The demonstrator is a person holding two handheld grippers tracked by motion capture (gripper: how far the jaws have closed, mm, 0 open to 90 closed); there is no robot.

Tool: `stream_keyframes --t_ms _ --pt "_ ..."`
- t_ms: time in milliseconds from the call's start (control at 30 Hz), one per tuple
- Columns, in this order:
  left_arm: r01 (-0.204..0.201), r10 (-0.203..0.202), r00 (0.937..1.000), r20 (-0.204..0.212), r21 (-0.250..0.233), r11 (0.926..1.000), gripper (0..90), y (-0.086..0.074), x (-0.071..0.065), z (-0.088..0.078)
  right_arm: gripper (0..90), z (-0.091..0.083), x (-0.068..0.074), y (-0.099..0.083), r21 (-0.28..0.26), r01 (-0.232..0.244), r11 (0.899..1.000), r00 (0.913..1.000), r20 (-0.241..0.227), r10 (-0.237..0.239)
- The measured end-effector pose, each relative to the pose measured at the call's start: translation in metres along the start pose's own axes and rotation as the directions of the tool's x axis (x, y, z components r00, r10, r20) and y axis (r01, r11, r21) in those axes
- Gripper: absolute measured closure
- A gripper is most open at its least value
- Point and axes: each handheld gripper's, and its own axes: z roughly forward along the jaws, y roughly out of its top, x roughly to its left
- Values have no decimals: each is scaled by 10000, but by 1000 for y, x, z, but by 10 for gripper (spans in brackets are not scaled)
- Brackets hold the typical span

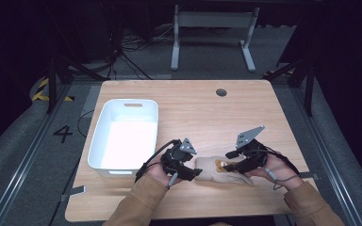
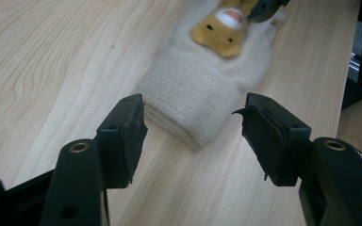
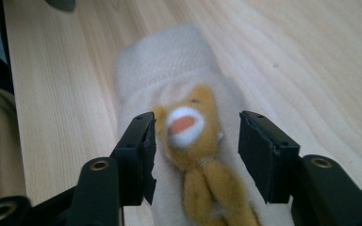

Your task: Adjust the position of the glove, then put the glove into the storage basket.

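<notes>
A cream mitten (image 1: pixel 219 170) with a yellow bear patch (image 3: pixel 193 136) lies flat on the desk (image 1: pixel 245 113) at 6 o'clock of its top, near the front edge; a white bin (image 1: pixel 125 134) stands well apart at 10 o'clock of it. The left tool (image 2: pixel 191 125) sits at the cuff end, jaws apart and straddling the cuff, pads not pressing; the right tool (image 3: pixel 195 141) hangs over the bear patch at the mitten's 3 o'clock side, jaws wide, nothing pinched. Judging by this, the step in hand is a regrasp or release, both tools loose around the mitten; if the bin is the goal, the next move calls for one tool to close firmly on the thick cuff, lift clear of the desk, then carry toward 10 o'clock; soft fabric may slip or sag, so a deep bite matters.
</notes>
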Motion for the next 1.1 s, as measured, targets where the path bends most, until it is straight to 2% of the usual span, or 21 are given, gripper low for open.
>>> stream_keyframes --t_ms 67,200,400,533,600,800,933,1100 --pt "15 -15 10000 -29 35 10000 385 0 0 0 466 -6 0 1 -379 -105 9992 9999 38 107" --pt "43 -43 10000 -24 1 10000 357 2 0 1 462 -17 -2 0 -935 -226 9954 9988 410 265" --pt "139 -138 9999 55 -130 9998 338 4 1 0 463 -33 -6 -3 -1773 -444 9832 9939 913 613" --pt "124 -124 9999 -17 -202 9997 331 5 0 0 464 -41 -8 -5 -2143 -554 9752 9890 1222 831" --pt "170 -170 9999 6 -249 9995 328 5 1 0 466 -45 -10 -7 -2303 -733 9703 9835 1447 1086" --pt "164 -166 9999 -32 -298 9994 324 6 0 2 459 -51 -19 -13 -2413 -1225 9627 9684 1833 1692" --pt "143 -142 9999 39 -333 9993 314 7 -2 4 455 -53 -23 -17 -2448 -1412 9592 9640 1864 1895" --pt "-165 166 9999 15 -282 9995 284 9 -4 12 454 -58 -28 -21 -2589 -1569 9531 9584 1929 2102"
